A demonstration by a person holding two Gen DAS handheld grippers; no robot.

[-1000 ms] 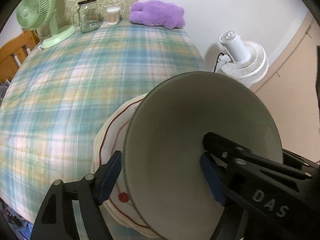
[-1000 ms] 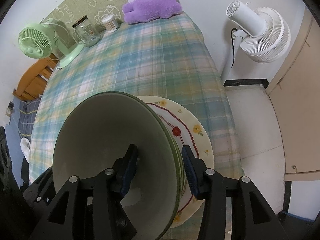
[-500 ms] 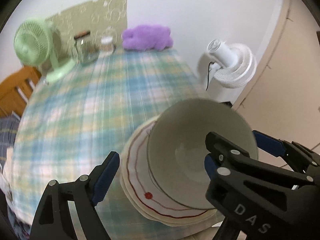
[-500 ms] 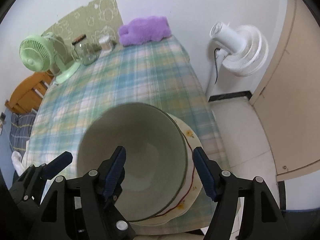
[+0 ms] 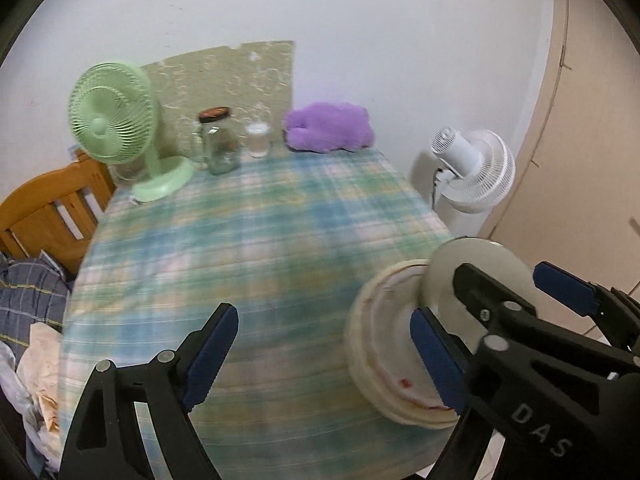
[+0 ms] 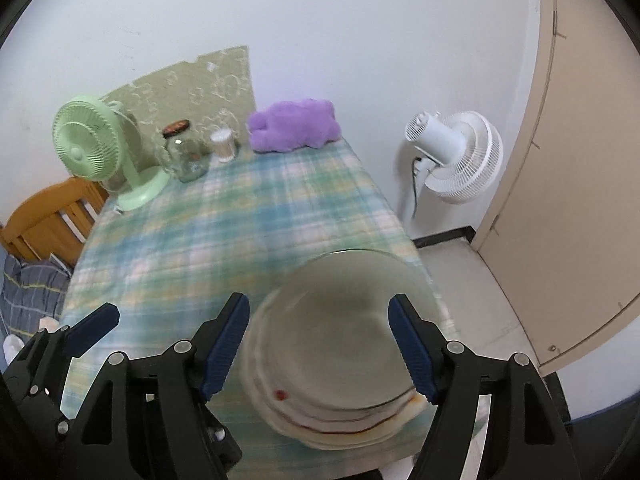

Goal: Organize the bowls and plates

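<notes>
A grey-green bowl (image 6: 340, 332) sits on a stack of cream plates (image 6: 320, 428) with red rim lines, at the near right corner of the plaid-covered table (image 6: 224, 240). My right gripper (image 6: 320, 346) hovers above the bowl with its jaws opening. The bowl shows in the gap below, and neither pad touches it. My left gripper (image 5: 324, 356) is open over bare cloth, left of the plates (image 5: 376, 352) and the bowl (image 5: 480, 252), with nothing between its pads. One finger (image 6: 94, 326) of the left gripper shows at the lower left of the right wrist view.
At the table's far end stand a green desk fan (image 5: 112, 120), a glass jar (image 5: 218, 144), a small clear container (image 5: 259, 140) and a purple plush toy (image 5: 328, 128). A white floor fan (image 5: 476, 168) and a beige door are to the right. A wooden chair (image 5: 48, 216) is at left.
Both grippers have let go of the bowl's rim, opened wider and drawn back and up. The bowl stays on the plates and now looks smaller and farther away.
</notes>
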